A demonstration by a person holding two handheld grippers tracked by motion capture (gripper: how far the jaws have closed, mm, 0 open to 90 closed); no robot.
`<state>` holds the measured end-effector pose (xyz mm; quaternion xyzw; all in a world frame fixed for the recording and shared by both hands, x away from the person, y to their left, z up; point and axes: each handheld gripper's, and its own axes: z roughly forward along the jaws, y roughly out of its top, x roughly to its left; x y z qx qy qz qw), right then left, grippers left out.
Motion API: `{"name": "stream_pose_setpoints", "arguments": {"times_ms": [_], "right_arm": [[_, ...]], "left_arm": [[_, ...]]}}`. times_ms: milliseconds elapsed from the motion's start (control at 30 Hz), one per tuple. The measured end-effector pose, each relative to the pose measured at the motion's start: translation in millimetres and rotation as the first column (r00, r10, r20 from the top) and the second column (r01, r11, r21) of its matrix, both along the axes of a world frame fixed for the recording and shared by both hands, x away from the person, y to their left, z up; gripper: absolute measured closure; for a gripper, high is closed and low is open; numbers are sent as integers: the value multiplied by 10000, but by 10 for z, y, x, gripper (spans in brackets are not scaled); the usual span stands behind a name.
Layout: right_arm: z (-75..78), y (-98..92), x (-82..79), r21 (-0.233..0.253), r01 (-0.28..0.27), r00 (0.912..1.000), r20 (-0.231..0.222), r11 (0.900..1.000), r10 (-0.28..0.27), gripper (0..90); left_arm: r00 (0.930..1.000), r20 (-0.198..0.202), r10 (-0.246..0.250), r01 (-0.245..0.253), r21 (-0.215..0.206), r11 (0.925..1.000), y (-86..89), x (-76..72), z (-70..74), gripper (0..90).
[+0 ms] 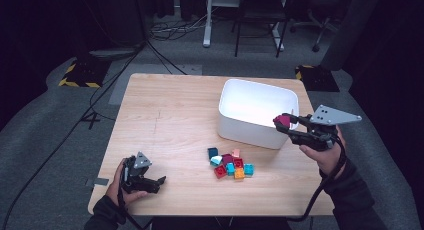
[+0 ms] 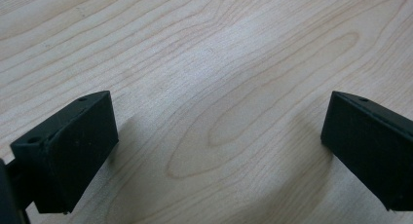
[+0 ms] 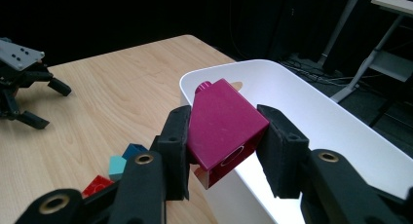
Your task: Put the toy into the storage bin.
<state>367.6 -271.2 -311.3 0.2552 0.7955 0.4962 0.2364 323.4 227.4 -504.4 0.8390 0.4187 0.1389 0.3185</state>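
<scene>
My right gripper point(image 1: 285, 122) is shut on a magenta brick point(image 3: 225, 127), held tilted over the near right rim of the white bin point(image 1: 235, 92). The same brick point(image 1: 283, 121) looks small and dark pink in the high view. A cluster of several coloured bricks point(image 1: 231, 163) lies on the table in front of the bin. My left gripper point(image 1: 161, 182) rests open near the table's front left corner, with bare wood between its jaws point(image 2: 219, 136). The right gripper view also catches the left gripper point(image 3: 53, 102) far off at its left edge.
The wooden table point(image 1: 165, 120) has bare room across its left and middle. The bin point(image 3: 311, 112) looks empty inside where it shows. Beyond the table stand a chair point(image 1: 260, 20), a desk leg point(image 1: 207, 25) and cables on the grey floor.
</scene>
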Motion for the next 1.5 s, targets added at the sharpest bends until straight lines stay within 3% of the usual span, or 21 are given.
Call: {"name": "stream_pose_setpoints", "arguments": {"times_ms": [267, 433, 667, 833, 1500], "right_arm": [[39, 33, 178, -16, 234, 9997, 36, 9997, -234, 590], [24, 50, 322, 141, 350, 9992, -173, 9993, -347, 590], [-11, 104, 485, -130, 608, 9977, -294, 9981, -612, 590], [-38, 140, 560, -546, 844, 9958, -297, 9949, -861, 590], [-183, 84, 779, -787, 1552, 9844, -712, 9847, -1609, 589]], "left_arm": [[10000, -10, 9, -9, 2, 10000, 0, -1, 0, 2], [10000, -5, 4, -4, 3, 10000, 0, 0, 0, 2], [10000, -10, -46, 46, -2, 10000, 2, 5, 1, 2], [10000, -9, -45, 45, -2, 10000, 2, 4, 0, 2], [10000, -7, -5, 5, -7, 10000, 1, 0, 0, 2]]}}
